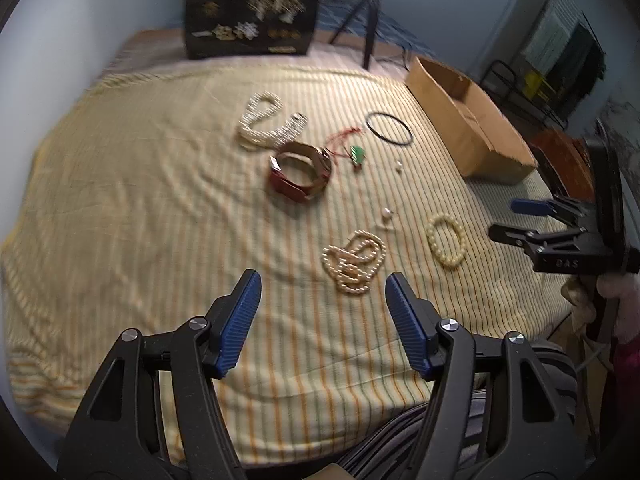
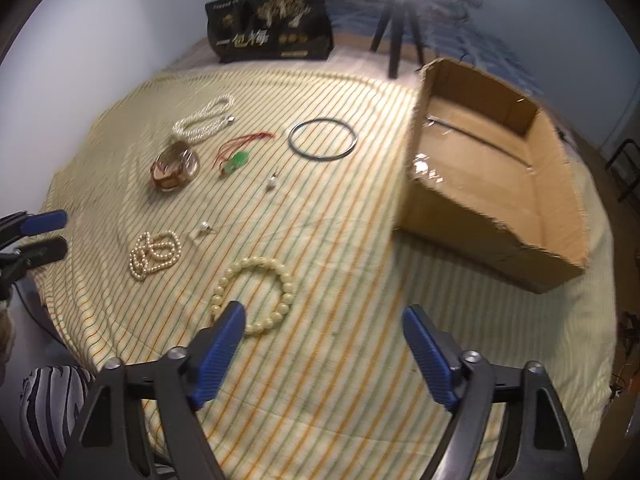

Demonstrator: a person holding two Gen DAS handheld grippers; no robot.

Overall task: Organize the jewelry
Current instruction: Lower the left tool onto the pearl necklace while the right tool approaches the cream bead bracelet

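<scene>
Jewelry lies on a striped yellow cloth [image 1: 160, 200]. A cream bead bracelet [image 1: 446, 241] [image 2: 256, 294], a heaped pearl necklace [image 1: 355, 261] [image 2: 155, 255], a red-brown bangle [image 1: 301, 172] [image 2: 175, 165], a white bead necklace [image 1: 268, 122] [image 2: 206, 119], a green pendant on red cord [image 1: 356, 154] [image 2: 236, 160] and a black ring [image 1: 388, 128] [image 2: 323, 138] lie spread out. An open cardboard box [image 1: 468, 124] [image 2: 492, 188] stands at the right. My left gripper [image 1: 322, 312] is open and empty, just short of the pearl necklace. My right gripper [image 2: 324, 344] is open and empty, with its left finger over the bracelet's near edge.
Two small pearl earrings [image 1: 387, 213] [image 2: 272, 182] lie between the bigger pieces. A black printed bag [image 1: 250, 20] [image 2: 272, 24] and a black tripod [image 1: 370, 12] [image 2: 396, 28] stand at the far edge. A black rack [image 1: 520, 84] stands beyond the box.
</scene>
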